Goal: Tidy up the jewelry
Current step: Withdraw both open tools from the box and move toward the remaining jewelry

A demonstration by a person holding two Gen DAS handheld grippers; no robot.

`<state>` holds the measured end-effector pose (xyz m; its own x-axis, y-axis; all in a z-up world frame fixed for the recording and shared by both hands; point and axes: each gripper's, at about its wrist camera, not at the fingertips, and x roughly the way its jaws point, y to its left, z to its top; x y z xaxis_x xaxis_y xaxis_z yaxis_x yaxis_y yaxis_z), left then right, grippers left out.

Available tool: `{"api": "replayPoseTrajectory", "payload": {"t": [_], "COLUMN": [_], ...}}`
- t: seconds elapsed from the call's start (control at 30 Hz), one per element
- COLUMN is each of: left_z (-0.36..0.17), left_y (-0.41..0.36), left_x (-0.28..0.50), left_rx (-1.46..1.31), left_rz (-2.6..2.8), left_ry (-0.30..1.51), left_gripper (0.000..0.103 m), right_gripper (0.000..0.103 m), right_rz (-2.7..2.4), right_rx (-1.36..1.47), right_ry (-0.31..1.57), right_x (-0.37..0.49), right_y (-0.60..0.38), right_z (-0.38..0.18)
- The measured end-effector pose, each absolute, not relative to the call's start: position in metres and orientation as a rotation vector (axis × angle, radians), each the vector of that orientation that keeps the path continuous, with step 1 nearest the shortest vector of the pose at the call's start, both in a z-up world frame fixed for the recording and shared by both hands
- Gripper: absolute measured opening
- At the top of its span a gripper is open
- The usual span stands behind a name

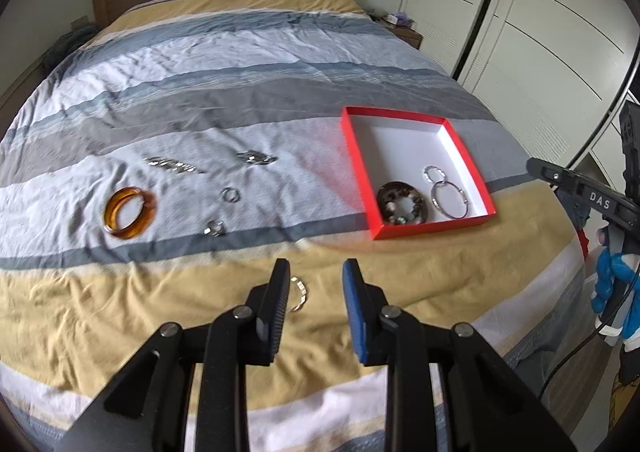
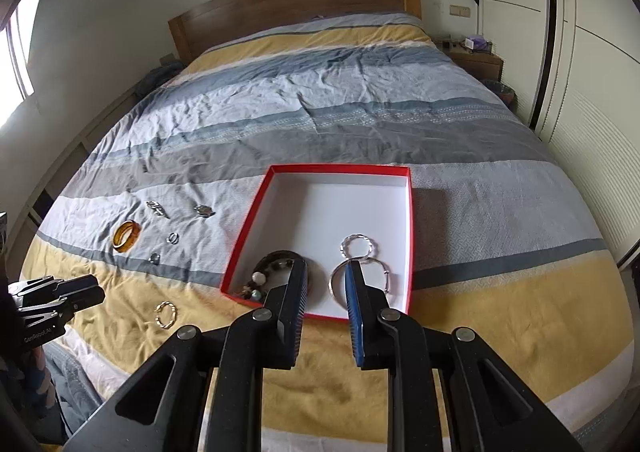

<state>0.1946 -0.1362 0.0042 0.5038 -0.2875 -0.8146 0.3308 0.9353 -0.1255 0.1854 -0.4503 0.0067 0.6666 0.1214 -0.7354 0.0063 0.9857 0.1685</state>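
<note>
Bed: the striped cover (image 1: 248, 64) served as the work surface, with the jewelry spread flat so each piece could be picked singly.
Box: a red box (image 2: 245, 236) with a white floor lay open at 12 o'clock from the right gripper, as the collecting place.
Box contents: a dark beaded bracelet (image 1: 404, 206), a large silver bangle (image 1: 450, 201) and a small twisted ring (image 1: 434, 173) lay at its near end.
Loose pieces: an amber bangle (image 1: 129, 213), two small rings (image 1: 231, 195) and two silver clusters (image 1: 256, 158) remained at 10 o'clock from the left gripper.
Nearest piece: a gold twisted hoop (image 2: 165, 315) lay on the yellow stripe, just beyond the left fingertips.
Left gripper (image 1: 316, 272): released, jaws apart, nothing between them.
Right gripper (image 2: 327, 272): released, jaws apart above the box, gripping nothing.
Judged status: sorting partly done; the hoop appeared the likely next pick.
</note>
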Motion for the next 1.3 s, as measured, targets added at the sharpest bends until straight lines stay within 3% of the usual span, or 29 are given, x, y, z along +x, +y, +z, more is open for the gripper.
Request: {"api": "replayPoseTrajectory", "payload": {"t": [0.47,1.3], "left_z": [0.03,0.067], "left_y": [0.013,0.089], "left_x": [0.081,-0.023], "left_rx": [-0.083,-0.211], "left_rz": [-0.156,-0.089], "left_ry": [0.903,0.747], "left_gripper": [0.026,0.026], "right_gripper": [0.02,0.025], "right_rz": [0.181,0.302], "right_rx": [0.17,0.061], "right_ry": [0.771,0.646], "right_x": [0.108,0.013], "right_y": [-0.366,-0.27], "right_z": [0.052,0.109]}}
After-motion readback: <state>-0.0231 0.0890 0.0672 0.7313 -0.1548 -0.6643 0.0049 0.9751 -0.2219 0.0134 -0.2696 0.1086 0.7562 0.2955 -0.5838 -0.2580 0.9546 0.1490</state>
